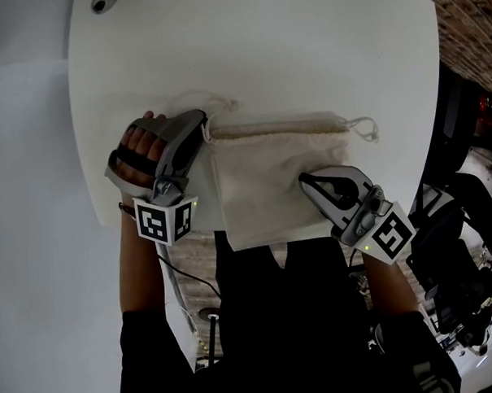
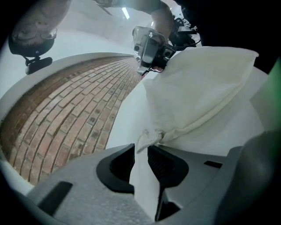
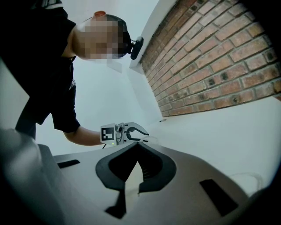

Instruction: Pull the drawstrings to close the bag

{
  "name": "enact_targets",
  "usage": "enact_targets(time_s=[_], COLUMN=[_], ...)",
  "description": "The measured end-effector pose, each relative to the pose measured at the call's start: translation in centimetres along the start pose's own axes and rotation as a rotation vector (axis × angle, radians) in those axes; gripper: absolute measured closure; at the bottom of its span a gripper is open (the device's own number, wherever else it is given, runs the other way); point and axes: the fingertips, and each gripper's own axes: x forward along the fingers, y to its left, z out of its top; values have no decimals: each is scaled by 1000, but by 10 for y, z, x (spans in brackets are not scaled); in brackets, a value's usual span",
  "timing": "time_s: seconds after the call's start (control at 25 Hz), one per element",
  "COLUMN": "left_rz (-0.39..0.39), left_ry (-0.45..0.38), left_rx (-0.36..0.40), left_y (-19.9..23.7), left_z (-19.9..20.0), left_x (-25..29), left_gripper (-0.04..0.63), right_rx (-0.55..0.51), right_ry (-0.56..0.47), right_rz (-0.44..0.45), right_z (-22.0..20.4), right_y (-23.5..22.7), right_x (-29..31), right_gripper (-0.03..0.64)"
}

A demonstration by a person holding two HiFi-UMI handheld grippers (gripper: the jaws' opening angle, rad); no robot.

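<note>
A cream drawstring bag (image 1: 265,178) lies flat on the white table (image 1: 264,44), its gathered mouth toward the far side. My left gripper (image 1: 204,127) sits at the mouth's left corner. In the left gripper view its jaws (image 2: 141,149) stand a little apart, and the knotted left drawstring (image 2: 151,137) reaches just into the gap at their tips without being pinched. A loose loop of that cord (image 1: 199,98) trails beyond. My right gripper (image 1: 305,179) is shut, with its tips resting on the bag's right half. The right drawstring (image 1: 363,128) lies free past the bag's right corner.
A small dark round device (image 1: 101,2) sits at the table's far left edge. Brick floor (image 1: 466,19) shows beyond the right edge, and dark equipment (image 1: 465,263) stands at the near right. The person's torso is close to the near edge.
</note>
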Motion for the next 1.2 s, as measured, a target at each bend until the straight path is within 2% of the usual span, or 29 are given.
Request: enact_targets(time_s=[0.32, 0.44, 0.56, 1.08, 1.2], left_rz=[-172, -209, -170, -103, -71], left_ry=[-33, -35, -25, 81, 96], left_rx=[230, 273, 240, 94, 36], left_y=[-10, -11, -5, 4, 10], left_z=[2, 2, 5, -6, -9], left_x=[5, 7, 11, 14, 13], left_gripper=[491, 524, 561, 560, 563], right_rx=[5, 9, 15, 26, 27], right_ry=[-11, -15, -22, -26, -26], right_rz=[2, -4, -7, -4, -7], right_z=[1, 2, 1, -1, 1], right_y=[3, 1, -1, -10, -10], right_x=[0, -1, -5, -17, -17], right_gripper=[611, 611, 611, 611, 611])
